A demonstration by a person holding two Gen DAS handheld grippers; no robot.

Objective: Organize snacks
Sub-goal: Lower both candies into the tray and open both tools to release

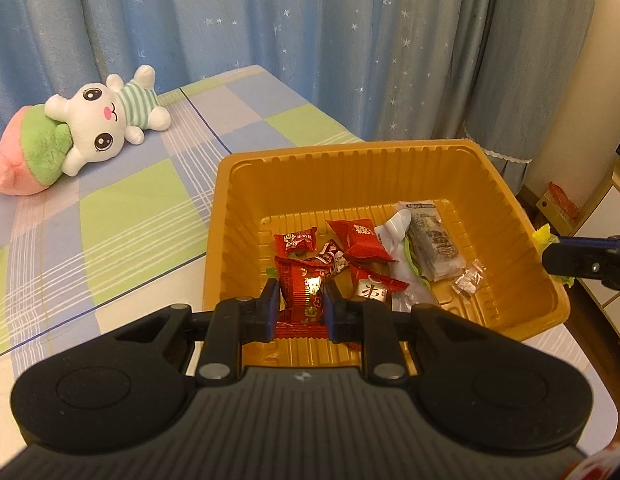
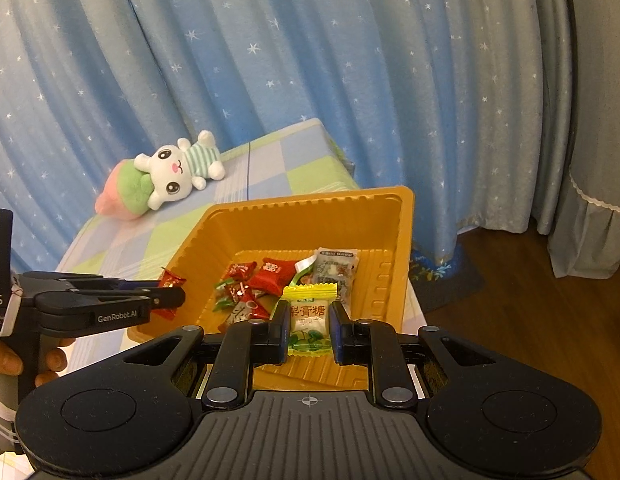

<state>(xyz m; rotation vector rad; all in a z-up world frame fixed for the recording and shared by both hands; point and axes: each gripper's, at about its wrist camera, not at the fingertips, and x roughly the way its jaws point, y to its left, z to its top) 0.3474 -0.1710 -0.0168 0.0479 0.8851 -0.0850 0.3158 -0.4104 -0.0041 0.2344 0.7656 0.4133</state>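
Over the orange tray (image 1: pixel 390 168), both grippers were already loaded. The left gripper (image 1: pixel 300 308) had its jaws pinched on a red candy packet (image 1: pixel 300 292), and the right gripper (image 2: pixel 310 330) was clamped on a yellow-edged candy (image 2: pixel 310 312), both hanging near the tray's front rim. Inside, a loose pile of red wrapped sweets (image 1: pixel 362 240) lay touching each other, with a grey packet (image 1: pixel 434 240) off to the right side.

My guess is these things weigh next to nothing and the foil crinkles and slides, so a pinch on the flat crimped end or across the middle holds best. Squeeze hard and the wrapper just buckles; nothing looked breakable though. The shiny film probably slips, so I'd let go low over the pile and not drop from up high. The plush rabbit (image 2: pixel 178 172) on the checked bed was well apart from all this.
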